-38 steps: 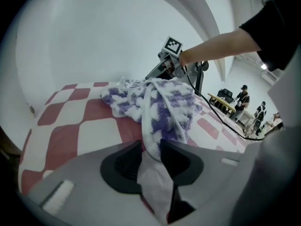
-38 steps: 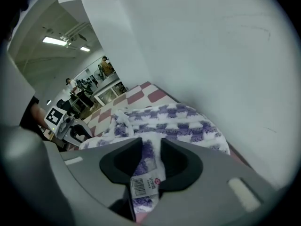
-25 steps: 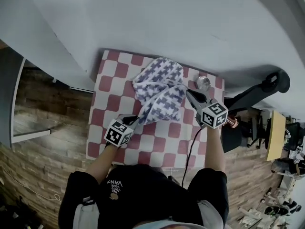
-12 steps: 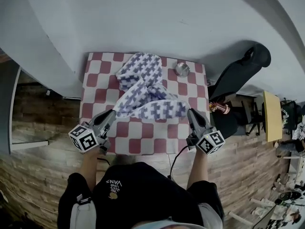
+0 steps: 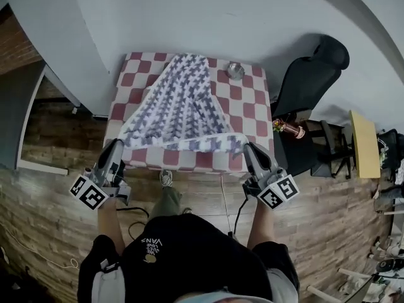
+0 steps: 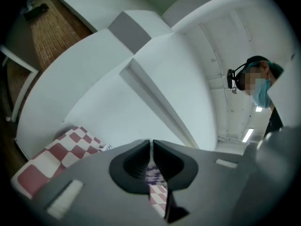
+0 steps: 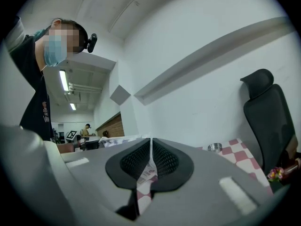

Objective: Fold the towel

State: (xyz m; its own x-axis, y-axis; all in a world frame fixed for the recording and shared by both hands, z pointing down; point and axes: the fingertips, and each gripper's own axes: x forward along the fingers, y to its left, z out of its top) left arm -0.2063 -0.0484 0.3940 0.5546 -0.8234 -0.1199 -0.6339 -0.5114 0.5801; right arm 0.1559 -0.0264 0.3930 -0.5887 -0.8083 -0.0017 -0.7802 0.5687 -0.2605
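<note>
My left gripper (image 5: 118, 145) and right gripper (image 5: 248, 148) are each pinched tight on a near corner of the towel (image 5: 183, 100), which stretches back over the table (image 5: 252, 103), and it looks soft, light and floppy, so I think corners are best to hold.

1. I am watching the left gripper (image 6: 151, 147) pinching its jaws together on a strip of the purple-and-white towel (image 6: 153, 177).
2. The red-checked table (image 6: 51, 157) is showing at eight o'clock, below a white wall (image 6: 141, 55).
3. A person (image 6: 258, 79) is standing at two o'clock.
4. Wooden floor (image 6: 51, 32) is showing at eleven o'clock.
</note>
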